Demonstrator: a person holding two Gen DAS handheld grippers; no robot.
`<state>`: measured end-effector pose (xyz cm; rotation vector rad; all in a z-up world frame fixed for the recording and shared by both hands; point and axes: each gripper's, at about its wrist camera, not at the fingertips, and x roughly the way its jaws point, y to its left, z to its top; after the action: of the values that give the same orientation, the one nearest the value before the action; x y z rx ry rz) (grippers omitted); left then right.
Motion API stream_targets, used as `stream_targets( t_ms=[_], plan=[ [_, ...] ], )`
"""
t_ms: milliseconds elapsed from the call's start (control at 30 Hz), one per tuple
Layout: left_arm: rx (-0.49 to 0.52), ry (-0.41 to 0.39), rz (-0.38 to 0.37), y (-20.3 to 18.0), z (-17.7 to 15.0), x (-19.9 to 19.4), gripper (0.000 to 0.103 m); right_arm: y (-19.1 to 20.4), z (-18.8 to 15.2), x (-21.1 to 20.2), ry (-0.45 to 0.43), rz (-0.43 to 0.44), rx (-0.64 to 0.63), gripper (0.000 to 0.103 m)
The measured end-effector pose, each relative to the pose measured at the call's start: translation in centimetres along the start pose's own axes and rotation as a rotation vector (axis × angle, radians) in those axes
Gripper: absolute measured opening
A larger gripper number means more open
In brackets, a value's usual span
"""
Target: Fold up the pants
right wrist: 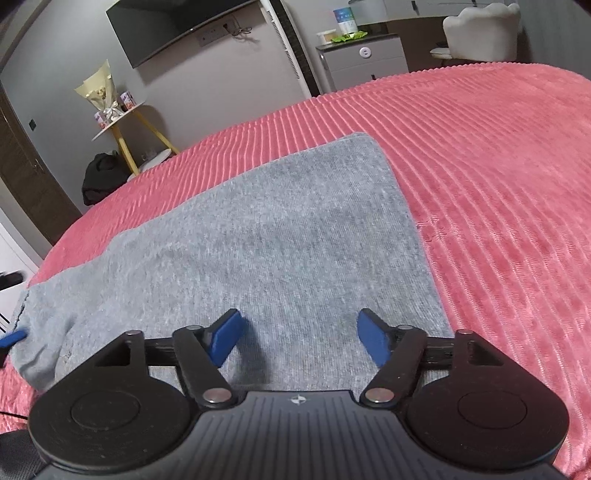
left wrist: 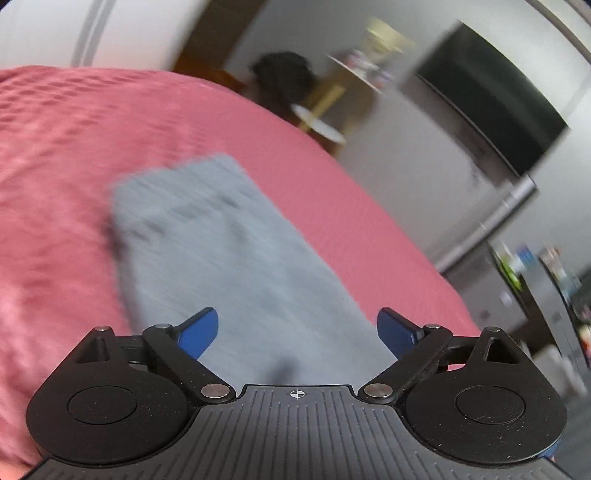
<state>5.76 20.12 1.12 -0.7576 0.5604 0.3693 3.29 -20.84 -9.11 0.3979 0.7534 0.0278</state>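
On the pink bed [right wrist: 498,184], grey pants [right wrist: 277,236] are lying folded. Both left gripper [left wrist: 297,330] and right gripper [right wrist: 299,338] are hovering with fingers released; I'm judging another fold needs a hem grasp.

We saw a bed [right wrist: 498,177] under a ribbed pink cover, grey walls beyond it, a dark television [right wrist: 177,27] mounted far left, a yellow-legged side table [right wrist: 129,122] beneath, and a white cabinet [right wrist: 365,61] far right.

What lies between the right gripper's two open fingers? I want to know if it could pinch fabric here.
In the right wrist view, only the grey pants show between the right gripper fingers, lying flat on the pink bedspread.
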Motion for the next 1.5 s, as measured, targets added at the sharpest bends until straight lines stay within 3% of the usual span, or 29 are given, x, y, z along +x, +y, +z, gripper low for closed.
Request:
stream_targets(
  t_ms=[100,167,200,367,467,700,800,867,900,1133,1200,1367,1500],
  plan=[
    [-0.028,-0.028,0.098,3.0,2.2,-0.3,0.097,0.3,0.0,0.2,0.003,0.004,-0.017,0.081],
    [-0.030,0.000,0.183,4.6,3.4,0.5,0.097,0.4,0.0,0.2,0.005,0.002,-0.028,0.082],
    [-0.046,0.021,0.189,5.8,3.7,0.8,0.097,0.4,0.0,0.2,0.005,0.003,-0.027,0.082],
    [-0.356,0.032,-0.008,12.1,3.4,3.1,0.095,0.0,0.1,0.1,0.002,0.017,-0.006,0.082],
    [-0.406,0.040,-0.083,13.8,3.8,4.4,0.095,0.0,0.1,0.1,0.003,0.016,-0.012,0.083],
    [-0.413,0.053,-0.261,15.5,4.5,6.6,0.092,0.0,0.2,0.2,0.003,0.022,-0.021,0.087],
    [-0.334,0.067,-0.249,14.4,4.7,7.3,0.088,0.0,0.1,0.2,0.003,0.021,-0.025,0.088],
    [-0.292,0.090,-0.202,13.9,4.6,8.2,0.076,-0.1,0.1,0.2,0.002,0.021,-0.025,0.088],
    [-0.289,0.092,-0.181,13.8,4.6,8.8,0.075,0.0,0.1,0.2,0.002,0.020,-0.026,0.088],
    [-0.227,0.032,-0.157,12.8,3.8,7.4,0.065,0.3,0.0,0.3,-0.005,-0.003,-0.049,0.088],
    [-0.242,0.020,-0.169,13.0,3.3,7.0,0.069,0.4,0.0,0.3,-0.008,-0.006,-0.059,0.088],
    [-0.255,-0.020,-0.209,13.1,2.5,6.9,0.093,0.5,-0.1,0.3,-0.007,-0.028,-0.079,0.084],
    [-0.160,0.009,-0.146,11.4,2.7,7.0,0.094,0.7,-0.1,0.3,-0.005,-0.037,-0.089,0.084]
  ],
)
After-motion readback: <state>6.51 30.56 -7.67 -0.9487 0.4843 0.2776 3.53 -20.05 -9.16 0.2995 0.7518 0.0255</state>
